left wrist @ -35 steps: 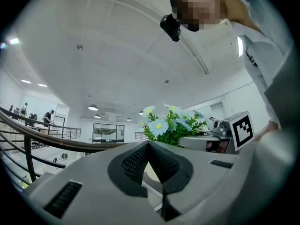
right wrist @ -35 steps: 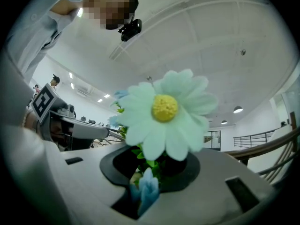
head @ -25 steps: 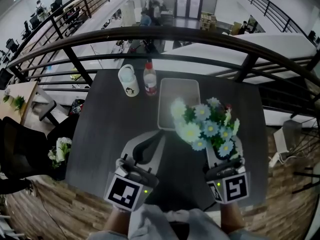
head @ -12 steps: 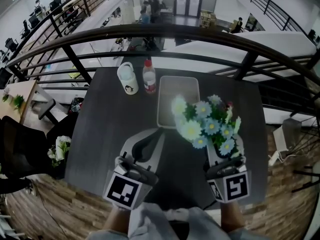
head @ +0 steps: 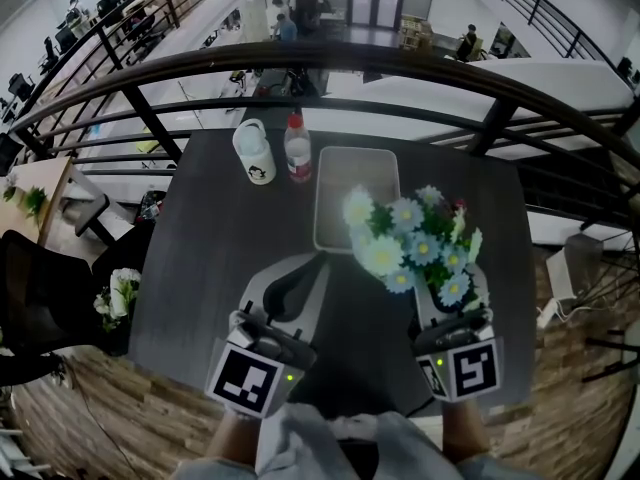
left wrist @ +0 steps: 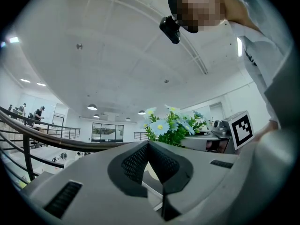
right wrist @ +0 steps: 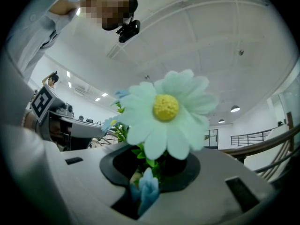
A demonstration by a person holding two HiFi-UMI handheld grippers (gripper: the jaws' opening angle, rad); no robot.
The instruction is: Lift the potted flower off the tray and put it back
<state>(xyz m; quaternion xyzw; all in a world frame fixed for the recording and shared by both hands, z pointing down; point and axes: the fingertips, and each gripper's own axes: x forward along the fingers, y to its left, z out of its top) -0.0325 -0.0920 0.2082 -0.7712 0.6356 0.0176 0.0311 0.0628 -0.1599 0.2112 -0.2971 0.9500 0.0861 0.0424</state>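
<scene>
Gripping the potted flower [head: 412, 248] in your right gripper [head: 447, 308] fingers just off the near right corner of the tray [head: 345, 183], left gripper [head: 292, 286] closed empty, you needed a level, upright carry back.

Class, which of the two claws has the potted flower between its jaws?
The right claw: the potted flower stands between its jaws, with the blooms above them. The left claw has its jaws together, with nothing between them.

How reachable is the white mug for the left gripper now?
Probably yes: bare table lies between the left gripper and the white mug, and the bottle stands beside the mug, off that line. Its jaws are shut, so they'd have to open.
</scene>
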